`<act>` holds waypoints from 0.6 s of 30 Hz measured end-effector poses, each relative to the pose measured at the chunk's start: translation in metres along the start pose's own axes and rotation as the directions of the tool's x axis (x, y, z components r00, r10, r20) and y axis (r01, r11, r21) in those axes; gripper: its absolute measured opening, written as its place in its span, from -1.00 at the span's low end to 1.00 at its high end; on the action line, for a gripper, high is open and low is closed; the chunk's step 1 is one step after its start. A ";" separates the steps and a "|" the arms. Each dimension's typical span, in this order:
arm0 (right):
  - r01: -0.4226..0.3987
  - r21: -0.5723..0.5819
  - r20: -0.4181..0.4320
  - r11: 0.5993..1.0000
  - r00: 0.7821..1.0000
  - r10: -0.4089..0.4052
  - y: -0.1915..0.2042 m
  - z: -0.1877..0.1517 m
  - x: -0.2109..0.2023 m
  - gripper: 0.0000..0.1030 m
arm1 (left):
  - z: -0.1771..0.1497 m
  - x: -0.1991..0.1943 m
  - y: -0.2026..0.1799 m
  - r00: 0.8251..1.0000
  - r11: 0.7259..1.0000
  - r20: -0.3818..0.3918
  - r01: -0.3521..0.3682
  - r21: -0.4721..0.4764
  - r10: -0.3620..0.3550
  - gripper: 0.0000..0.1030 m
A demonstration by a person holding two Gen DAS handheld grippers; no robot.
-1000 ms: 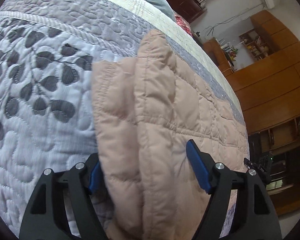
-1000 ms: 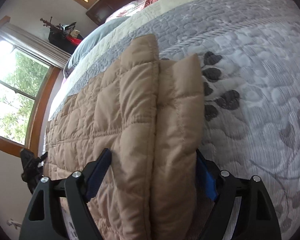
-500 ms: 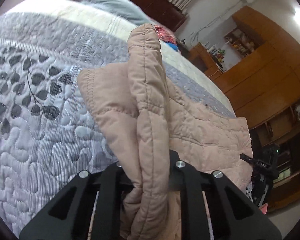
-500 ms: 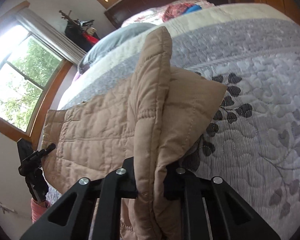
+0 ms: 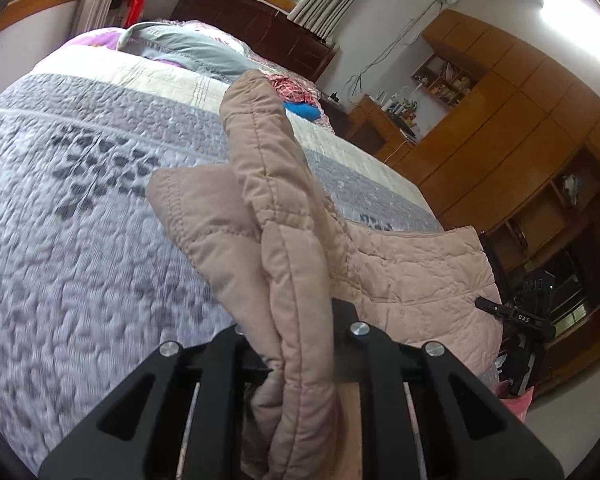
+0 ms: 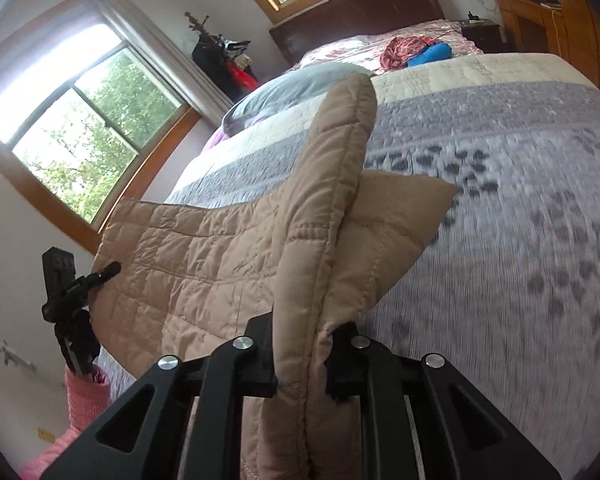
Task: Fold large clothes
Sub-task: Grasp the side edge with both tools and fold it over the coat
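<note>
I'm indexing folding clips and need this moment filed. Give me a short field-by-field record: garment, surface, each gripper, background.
garment: beige quilted jacket, one edge bunched and raised off the bed, the rest lying flat
surface: grey leaf-patterned quilt covering a bed
left gripper: shut on a thick fold of the jacket
right gripper: shut on another fold of the same jacket
far end of bed: grey pillow, red cloth, blue item
room: window, wooden cabinets

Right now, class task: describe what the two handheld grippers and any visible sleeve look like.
Both the left gripper and the right gripper are matte black, with angular arms, triangular cut-outs and silver round screw heads. The person wears a pink knitted sleeve.
</note>
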State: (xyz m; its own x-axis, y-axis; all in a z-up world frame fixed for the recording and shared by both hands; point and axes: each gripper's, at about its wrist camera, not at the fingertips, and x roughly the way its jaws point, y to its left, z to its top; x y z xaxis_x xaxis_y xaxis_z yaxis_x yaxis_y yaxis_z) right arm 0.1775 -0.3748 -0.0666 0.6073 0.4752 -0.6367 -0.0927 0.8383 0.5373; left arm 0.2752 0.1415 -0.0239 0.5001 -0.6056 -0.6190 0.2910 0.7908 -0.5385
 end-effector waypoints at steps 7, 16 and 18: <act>0.011 0.039 -0.084 0.999 0.996 -0.008 -0.015 -0.057 0.015 -0.70 | -0.060 0.008 0.039 0.994 0.996 -0.083 -0.078 -0.039 0.074 -0.72; -0.020 0.179 -0.127 0.984 0.991 0.043 -0.073 -0.090 0.059 -0.54 | -0.089 0.048 0.084 0.986 0.990 -0.117 -0.130 -0.060 0.122 -0.53; -0.035 0.190 -0.113 0.981 0.992 0.057 -0.077 -0.097 0.060 -0.53 | -0.091 0.050 0.083 0.984 0.989 -0.112 -0.142 -0.049 0.136 -0.49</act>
State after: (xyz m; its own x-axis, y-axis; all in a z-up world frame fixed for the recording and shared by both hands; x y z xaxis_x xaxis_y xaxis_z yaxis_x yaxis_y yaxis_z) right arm 0.1450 -0.3846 -0.1997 0.5076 0.5494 -0.6637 0.0379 0.7554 0.6542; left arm 0.2496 0.1685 -0.1514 0.4408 -0.4989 -0.7462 0.1767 0.8633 -0.4728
